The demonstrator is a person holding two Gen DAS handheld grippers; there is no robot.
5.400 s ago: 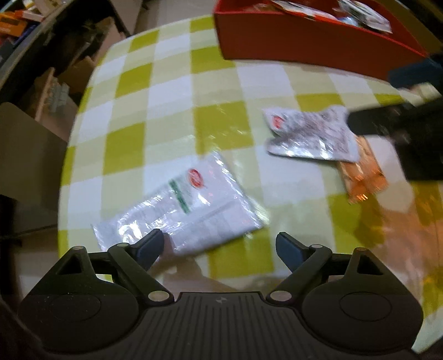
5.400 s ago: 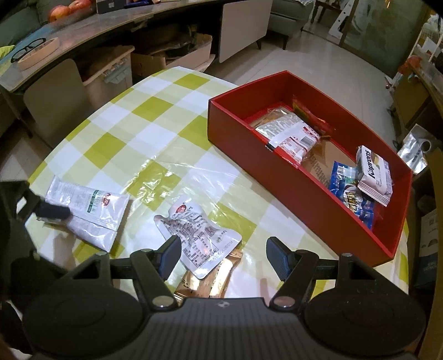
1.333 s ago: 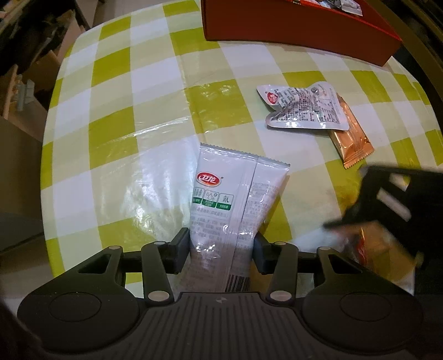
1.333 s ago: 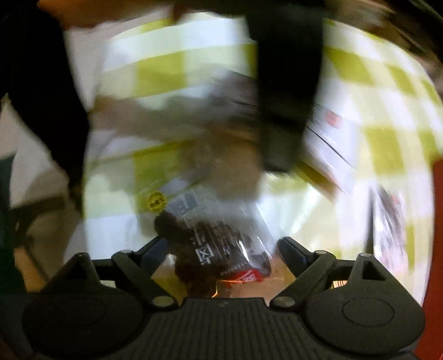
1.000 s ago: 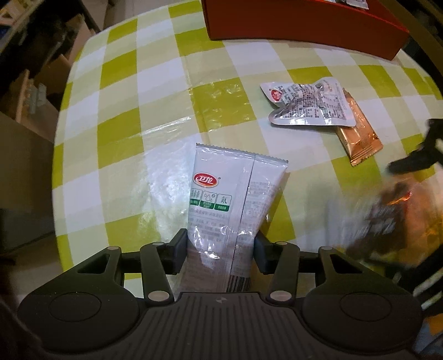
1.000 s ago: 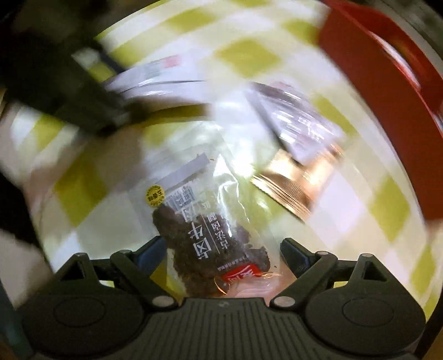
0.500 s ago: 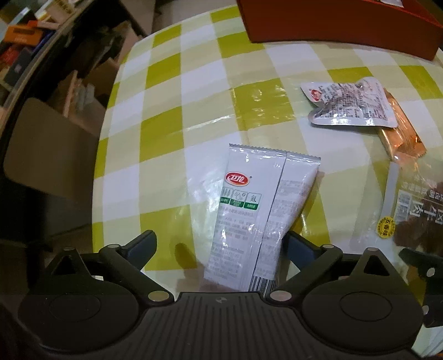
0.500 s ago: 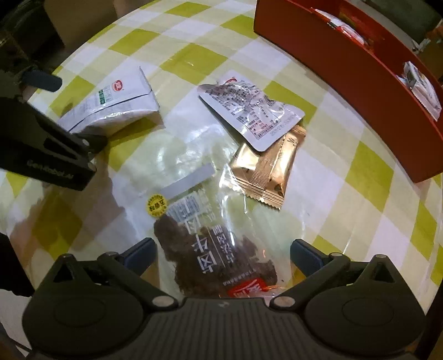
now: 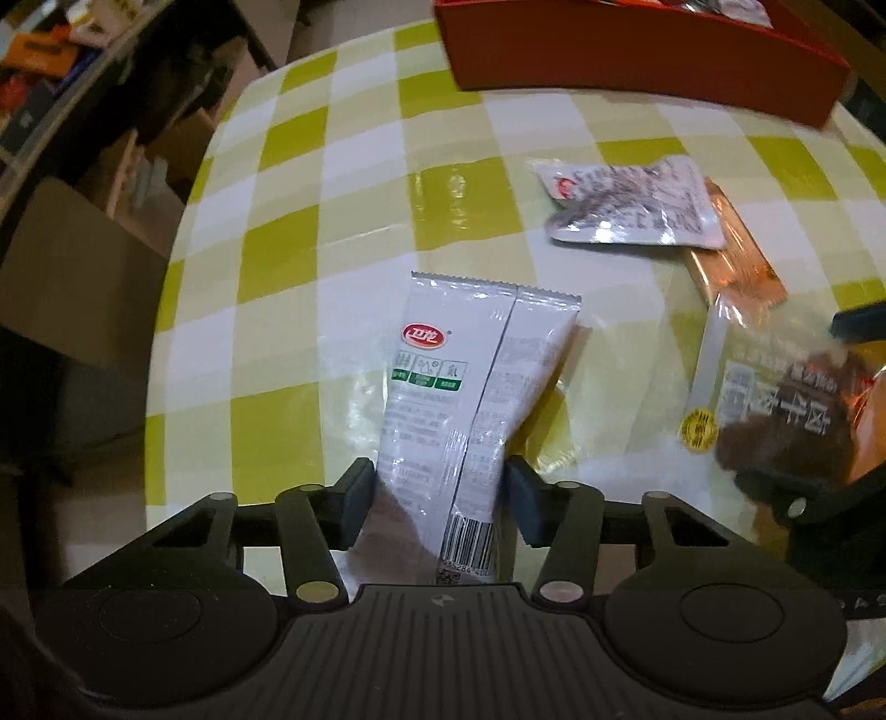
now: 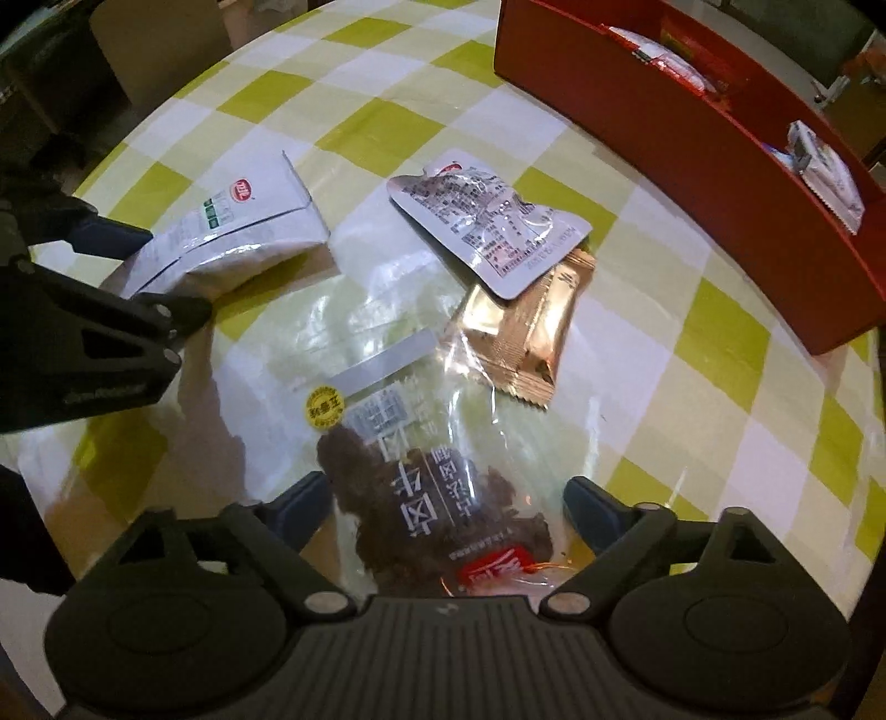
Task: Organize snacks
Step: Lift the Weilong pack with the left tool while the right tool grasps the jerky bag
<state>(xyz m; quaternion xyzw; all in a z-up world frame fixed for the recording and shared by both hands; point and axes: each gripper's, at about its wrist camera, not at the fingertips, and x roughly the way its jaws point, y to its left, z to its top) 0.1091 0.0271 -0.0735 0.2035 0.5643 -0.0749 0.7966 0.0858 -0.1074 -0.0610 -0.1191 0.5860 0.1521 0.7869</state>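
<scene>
The left hand-held gripper (image 9: 437, 501) is clamped on the barcode end of one white snack pouch (image 9: 470, 382), both pads pressed against the pouch's sides as the jaws come together. The pouch's long axis runs straight away from the gripper, its serrated top edge pointing toward the red box (image 9: 637, 50) at the far side of the counter (image 9: 288, 249); its held end is raised and its far end angles down toward the checked cloth. The right hand-held gripper (image 10: 446, 507) stands wide, jaws narrowing, with one clear bag of dark dried meat (image 10: 426, 498) lying between its fingers; the pads straddle the bag's lower end without pressing it. That bag lies flat, long axis running away from the gripper, grey seal strip at the far end. Beyond it lie one silver printed pouch (image 10: 487, 221) and one copper-coloured wrapper (image 10: 526, 327), the silver pouch overlapping the wrapper's far end; the wrapper's near end sits on the clear bag's upper corner. Four loose snacks are on the counter in total. The red box is one long tray holding several packets, count not discernible. Both grippers point steeply downward at the counter, side by side, the left one's black frame (image 10: 83, 343) visible at the left edge of the right wrist view.
</scene>
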